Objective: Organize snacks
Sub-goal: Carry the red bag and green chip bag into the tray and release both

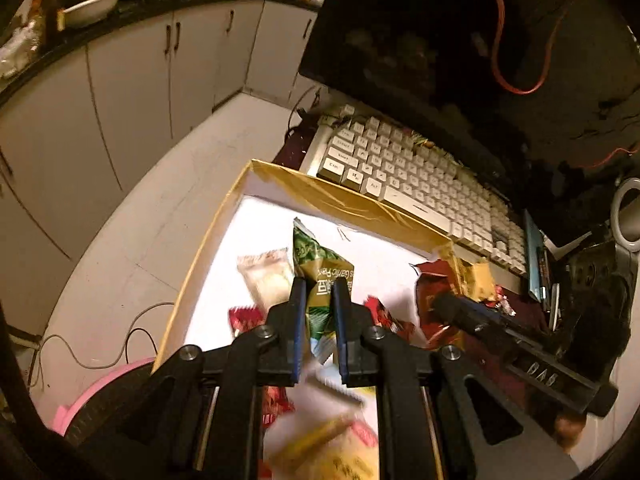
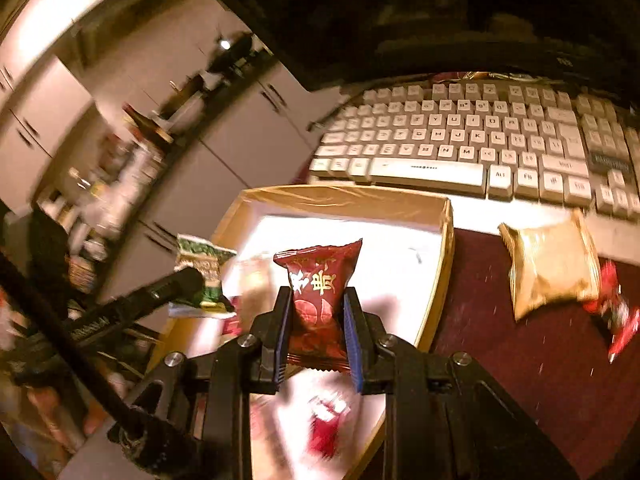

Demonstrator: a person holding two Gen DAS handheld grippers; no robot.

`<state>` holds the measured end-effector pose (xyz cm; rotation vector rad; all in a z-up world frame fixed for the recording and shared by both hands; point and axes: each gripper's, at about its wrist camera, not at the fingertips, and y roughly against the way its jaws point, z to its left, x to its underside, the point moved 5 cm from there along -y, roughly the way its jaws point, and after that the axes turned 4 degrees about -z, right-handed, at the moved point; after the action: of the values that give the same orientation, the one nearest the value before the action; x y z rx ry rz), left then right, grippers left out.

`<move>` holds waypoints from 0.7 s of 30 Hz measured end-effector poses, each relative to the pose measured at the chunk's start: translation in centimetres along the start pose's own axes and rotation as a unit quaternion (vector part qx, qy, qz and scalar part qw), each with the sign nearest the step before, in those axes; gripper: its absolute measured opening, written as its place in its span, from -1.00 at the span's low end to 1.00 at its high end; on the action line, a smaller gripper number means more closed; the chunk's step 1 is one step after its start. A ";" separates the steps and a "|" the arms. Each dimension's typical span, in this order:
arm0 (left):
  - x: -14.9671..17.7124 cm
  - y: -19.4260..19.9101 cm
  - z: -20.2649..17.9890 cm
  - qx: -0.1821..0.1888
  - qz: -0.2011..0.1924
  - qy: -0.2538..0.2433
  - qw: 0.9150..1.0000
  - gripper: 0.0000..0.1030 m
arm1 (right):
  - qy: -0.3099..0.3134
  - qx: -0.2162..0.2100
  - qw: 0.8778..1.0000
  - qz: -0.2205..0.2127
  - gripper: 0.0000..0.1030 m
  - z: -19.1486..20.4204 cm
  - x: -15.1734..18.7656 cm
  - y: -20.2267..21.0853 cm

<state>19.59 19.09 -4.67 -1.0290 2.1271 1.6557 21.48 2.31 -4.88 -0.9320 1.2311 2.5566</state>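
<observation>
My left gripper is shut on a green snack packet and holds it above the open cardboard box. My right gripper is shut on a dark red snack packet over the same box; that packet also shows at the box's right side in the left wrist view. The green packet and left gripper show at the left of the right wrist view. Inside the box lie a beige packet and small red packets. A gold packet lies on the maroon cloth outside the box.
A white keyboard lies just beyond the box, under a dark monitor. Small red packets lie at the cloth's right. White cabinets and floor with cables lie to the left. A pink object sits below the box.
</observation>
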 end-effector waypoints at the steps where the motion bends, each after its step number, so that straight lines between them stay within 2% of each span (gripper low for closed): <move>1: -0.2 -0.7 0.2 -0.002 0.001 0.005 1.000 -0.72 | 0.000 0.007 1.000 0.003 -0.55 -0.2 0.1 -0.5; 5: -0.2 -2.4 0.5 0.023 0.018 0.030 0.999 -0.72 | 0.004 0.033 0.999 0.005 -0.55 -0.7 0.5 -1.6; 10: -0.3 -3.8 -0.2 0.001 0.032 0.014 0.999 -0.72 | 0.021 0.053 0.998 0.005 -0.54 -0.2 0.3 -2.0; 17: 0.2 -5.5 -0.6 -0.018 0.050 0.002 0.999 -0.70 | 0.011 0.063 0.998 0.009 -0.48 -0.6 0.1 -2.7; 19: 0.2 -5.5 -0.5 -0.024 0.049 0.003 0.998 -0.56 | 0.008 0.055 0.998 0.013 -0.48 -0.8 0.1 -2.7; 21: 0.3 -5.0 -0.6 -0.032 0.045 -0.002 0.998 -0.20 | -0.003 0.043 0.999 0.011 -0.45 -1.0 0.1 -2.2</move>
<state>22.85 17.91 -8.33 -0.9606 2.1593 1.7764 22.70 2.99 -6.87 -0.8955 1.3460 2.4990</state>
